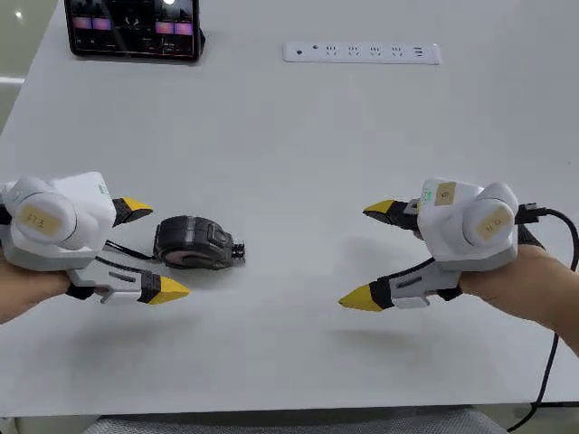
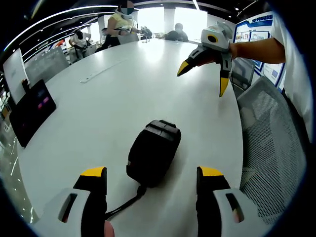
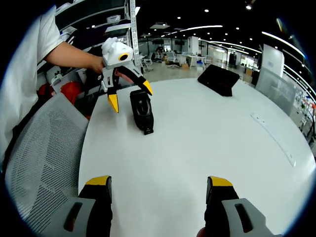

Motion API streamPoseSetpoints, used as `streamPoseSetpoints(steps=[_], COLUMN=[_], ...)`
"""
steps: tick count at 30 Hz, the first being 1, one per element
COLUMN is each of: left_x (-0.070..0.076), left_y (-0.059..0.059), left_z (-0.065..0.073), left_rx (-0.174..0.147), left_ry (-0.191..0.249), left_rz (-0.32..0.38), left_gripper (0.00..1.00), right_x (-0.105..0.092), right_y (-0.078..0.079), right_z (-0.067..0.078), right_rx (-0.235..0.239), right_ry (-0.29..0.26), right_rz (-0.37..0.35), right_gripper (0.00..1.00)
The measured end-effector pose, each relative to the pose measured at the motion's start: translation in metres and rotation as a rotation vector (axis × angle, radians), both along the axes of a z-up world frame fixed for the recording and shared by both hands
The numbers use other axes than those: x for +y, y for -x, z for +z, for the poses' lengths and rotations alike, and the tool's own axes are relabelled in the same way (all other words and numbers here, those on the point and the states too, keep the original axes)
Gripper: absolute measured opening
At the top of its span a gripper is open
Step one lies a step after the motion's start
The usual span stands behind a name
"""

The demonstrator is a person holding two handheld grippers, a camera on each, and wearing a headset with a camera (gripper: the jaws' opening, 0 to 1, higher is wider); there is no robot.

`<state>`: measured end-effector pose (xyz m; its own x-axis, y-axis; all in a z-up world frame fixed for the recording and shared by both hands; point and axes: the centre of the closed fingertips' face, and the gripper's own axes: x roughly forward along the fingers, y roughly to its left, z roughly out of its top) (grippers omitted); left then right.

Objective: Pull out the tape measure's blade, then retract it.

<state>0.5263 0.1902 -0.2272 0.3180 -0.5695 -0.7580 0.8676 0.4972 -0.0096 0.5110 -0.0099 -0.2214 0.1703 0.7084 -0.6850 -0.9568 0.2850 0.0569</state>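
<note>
A black tape measure (image 1: 193, 243) lies on its side on the white table (image 1: 298, 136), its blade tip facing right; no blade is drawn out. My left gripper (image 1: 154, 250) stands open around its left end, yellow tips on either side, not touching it. In the left gripper view the tape measure (image 2: 154, 152) sits just ahead of the left gripper (image 2: 152, 174), with a black wrist strap (image 2: 126, 203) trailing toward me. My right gripper (image 1: 369, 255) hangs open well to the right, holding nothing. In the right gripper view the tape measure (image 3: 142, 111) lies far ahead of the right gripper (image 3: 159, 183), under the left gripper (image 3: 129, 95).
A white power strip (image 1: 362, 52) lies at the back of the table and a dark tablet (image 1: 134, 27) stands at the back left. A grey mesh chair (image 2: 271, 148) sits at the near edge. People stand beyond the far end of the table.
</note>
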Motion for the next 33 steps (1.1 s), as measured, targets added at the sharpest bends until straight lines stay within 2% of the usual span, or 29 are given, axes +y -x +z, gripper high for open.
streamPoseSetpoints(steps=[15,28,33], left_x=[-0.009,-0.010,-0.009], left_y=[-0.003,-0.003,-0.004], left_z=[-0.010,-0.017,-0.020], left_rx=[0.053,0.066,0.066], left_ry=[-0.025,-0.055,-0.063], left_rz=[-0.070,-0.117,-0.124], left_gripper=[0.56,0.42,0.39], right_x=[0.001,0.004,0.005], right_y=[-0.006,-0.007,-0.005], right_z=[-0.005,-0.010,-0.012], right_rx=[0.007,0.012,0.014], right_ry=[0.001,0.001,0.000], right_rz=[0.008,0.014,0.014], right_gripper=[0.77,0.76,0.75])
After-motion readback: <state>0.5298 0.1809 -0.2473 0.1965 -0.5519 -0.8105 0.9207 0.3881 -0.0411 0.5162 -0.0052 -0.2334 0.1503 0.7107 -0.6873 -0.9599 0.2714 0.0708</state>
